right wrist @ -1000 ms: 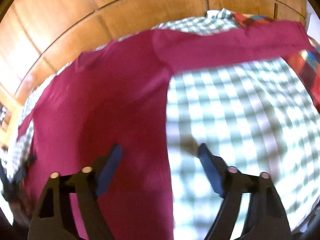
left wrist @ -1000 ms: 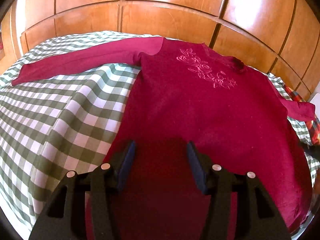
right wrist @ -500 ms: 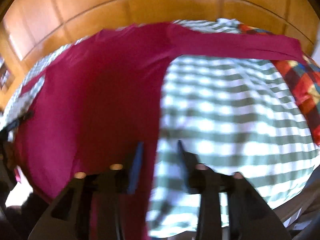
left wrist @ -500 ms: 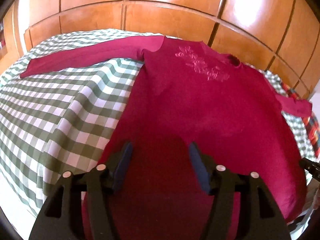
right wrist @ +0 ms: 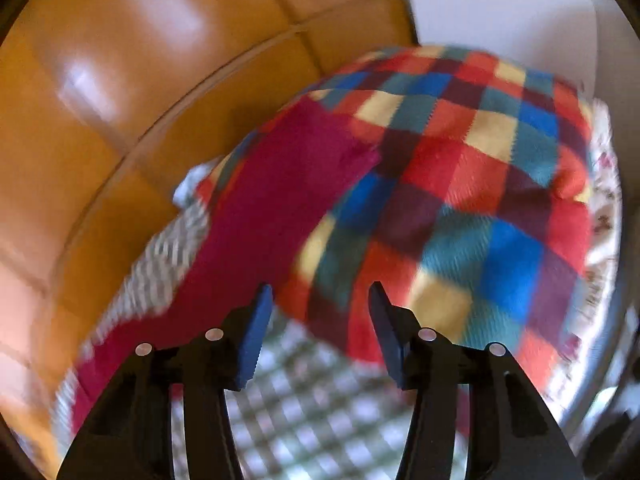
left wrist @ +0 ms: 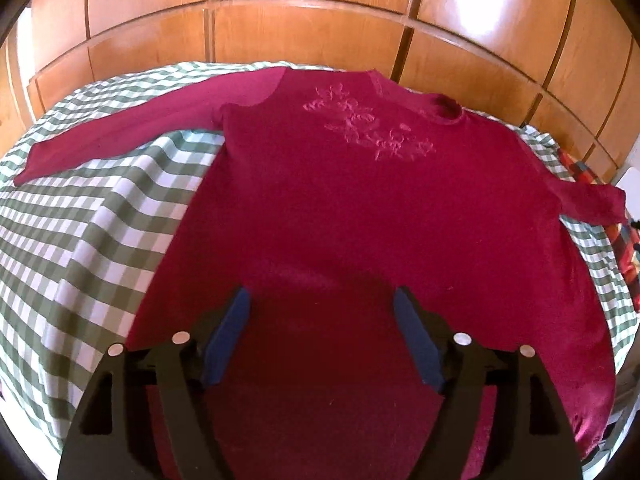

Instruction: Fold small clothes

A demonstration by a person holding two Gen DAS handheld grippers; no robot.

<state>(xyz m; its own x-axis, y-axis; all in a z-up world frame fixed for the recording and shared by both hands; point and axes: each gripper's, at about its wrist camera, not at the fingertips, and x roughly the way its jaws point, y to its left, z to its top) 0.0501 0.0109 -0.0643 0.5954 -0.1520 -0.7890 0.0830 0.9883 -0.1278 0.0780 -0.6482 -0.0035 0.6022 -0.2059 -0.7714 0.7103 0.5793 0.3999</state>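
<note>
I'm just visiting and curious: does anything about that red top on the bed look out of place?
Mostly fine: the top lies flat on the checked cloth. One oddity: its right sleeve runs off the cloth onto the multicoloured blanket. That view is blurred.

Both views are brightly lit by warm daylight. In the left wrist view, strong white glare is thrown on the glossy wood panels (left wrist: 320, 12) at the far top, and the picture is sharp. A dark shadow is cast on the near part of the red top (left wrist: 360, 208), between the fingers of the left gripper (left wrist: 322, 312). Straight lines are bent by the fisheye, and the corners are blacked out. The right wrist view is smeared by motion blur: the patchwork blanket (right wrist: 460, 184), the sleeve (right wrist: 272, 208) and the checked cloth (right wrist: 320, 408) are soft, while the right gripper (right wrist: 320, 308) is rendered sharp. Glare is seen on the panels at far left.
</note>
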